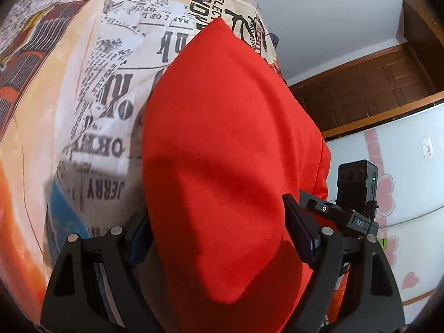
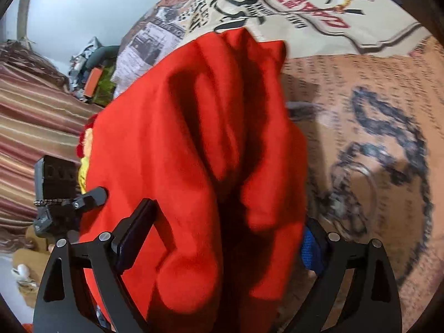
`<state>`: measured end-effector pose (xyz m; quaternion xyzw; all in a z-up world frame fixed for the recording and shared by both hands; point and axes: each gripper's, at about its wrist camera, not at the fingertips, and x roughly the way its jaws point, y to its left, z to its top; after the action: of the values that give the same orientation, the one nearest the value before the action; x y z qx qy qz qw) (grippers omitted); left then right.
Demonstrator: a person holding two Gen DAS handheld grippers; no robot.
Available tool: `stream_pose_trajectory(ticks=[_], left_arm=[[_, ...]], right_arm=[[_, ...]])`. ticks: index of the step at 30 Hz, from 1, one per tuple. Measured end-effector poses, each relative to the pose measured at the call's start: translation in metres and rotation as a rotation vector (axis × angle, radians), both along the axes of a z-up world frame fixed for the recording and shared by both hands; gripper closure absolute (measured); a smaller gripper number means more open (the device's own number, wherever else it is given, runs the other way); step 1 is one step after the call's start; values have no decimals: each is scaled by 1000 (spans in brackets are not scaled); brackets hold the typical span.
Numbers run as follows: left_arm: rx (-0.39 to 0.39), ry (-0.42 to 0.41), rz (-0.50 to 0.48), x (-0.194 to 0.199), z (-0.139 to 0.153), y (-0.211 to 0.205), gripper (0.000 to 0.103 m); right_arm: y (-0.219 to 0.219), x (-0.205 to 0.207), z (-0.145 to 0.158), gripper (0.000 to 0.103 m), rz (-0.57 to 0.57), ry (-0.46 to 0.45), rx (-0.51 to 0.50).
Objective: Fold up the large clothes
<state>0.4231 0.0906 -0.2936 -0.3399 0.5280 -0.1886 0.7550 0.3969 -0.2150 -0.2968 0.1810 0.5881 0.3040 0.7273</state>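
Observation:
A bulky red garment (image 1: 222,138) is bunched up over a bedspread printed like old newspapers (image 1: 111,97). My left gripper (image 1: 216,208) stands wide open around the near end of the bundle. The cloth bulges between its fingers and hides part of the left one. In the right wrist view the same red garment (image 2: 194,138) lies in deep folds, and my right gripper (image 2: 230,212) is wide open around it; its blue-padded right finger (image 2: 313,249) is half covered by cloth. Neither pair of pads visibly pinches the fabric. The two tools sit side by side.
The other tool's black housing (image 1: 356,191) is just right of the left gripper. A brown wooden door (image 1: 374,88) and a white cabinet with pink heart stickers (image 1: 402,180) stand beyond the bed. A striped fabric (image 2: 33,111) and clutter (image 2: 94,80) lie on the left.

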Motion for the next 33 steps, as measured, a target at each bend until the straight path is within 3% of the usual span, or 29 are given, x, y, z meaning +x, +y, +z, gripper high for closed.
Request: stream_pose_trajectory(ticks=[3,6,8,9,11,16,25,29,33], left_arm=[[-26,13,11,6,-2,3,21],[-14,5,-10,5,3,0,36],[-2,-15,-25,3,13,-2,55],[2,-24,-34,1,18,0,58],[11,-57,-49,-4,35,0,64],[61,-150,-46,-17,78,17,67],[130,-318,24,-24,156,102,67],[163,-355,54,-15,167,143,67],[196,-344,85,-3,156,187,66]], right_arm=[[7,-2,3,23,-1,18,15],[6,-5,2,51,-13,85,58],[4,-7,7,70,-24,97,66],[5,-9,12,73,-24,87,63],[11,-15,27,75,-15,53,40],[39,-31,71,77,11,-39,-10],[119,-29,144,77,48,-218,19],[172,-16,156,77,72,-287,32],[219,4,143,77,96,-286,37]])
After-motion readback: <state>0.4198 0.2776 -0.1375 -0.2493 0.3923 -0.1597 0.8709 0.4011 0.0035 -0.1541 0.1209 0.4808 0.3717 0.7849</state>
